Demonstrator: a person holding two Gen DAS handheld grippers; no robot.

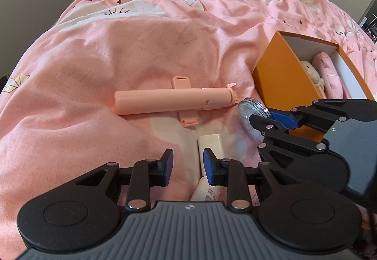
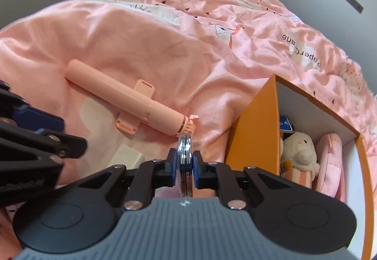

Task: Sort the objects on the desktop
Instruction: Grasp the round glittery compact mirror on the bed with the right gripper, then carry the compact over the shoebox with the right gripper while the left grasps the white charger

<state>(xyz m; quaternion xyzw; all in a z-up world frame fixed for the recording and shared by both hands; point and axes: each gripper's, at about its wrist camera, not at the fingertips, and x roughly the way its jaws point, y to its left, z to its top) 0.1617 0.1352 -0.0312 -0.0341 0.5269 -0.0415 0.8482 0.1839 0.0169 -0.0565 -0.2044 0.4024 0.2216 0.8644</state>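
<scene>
My right gripper (image 2: 186, 159) is shut on a round clear disc-shaped case (image 2: 186, 149), held on edge just above the bedspread, beside the orange box (image 2: 254, 132). In the left wrist view the same case (image 1: 247, 113) sits in the right gripper (image 1: 258, 131). A pink selfie stick (image 1: 172, 102) (image 2: 122, 99) lies on the bedspread. My left gripper (image 1: 188, 165) is open, hovering over a white tube (image 1: 209, 142) (image 2: 128, 156) that lies mostly under its right finger; nothing is between its pads.
The orange box (image 1: 282, 80) stands open at the right and holds a white plush toy (image 2: 299, 149) and a pink pouch (image 2: 329, 161). A rumpled pink printed bedspread (image 1: 141, 47) covers everything. Grey walls and a door lie beyond.
</scene>
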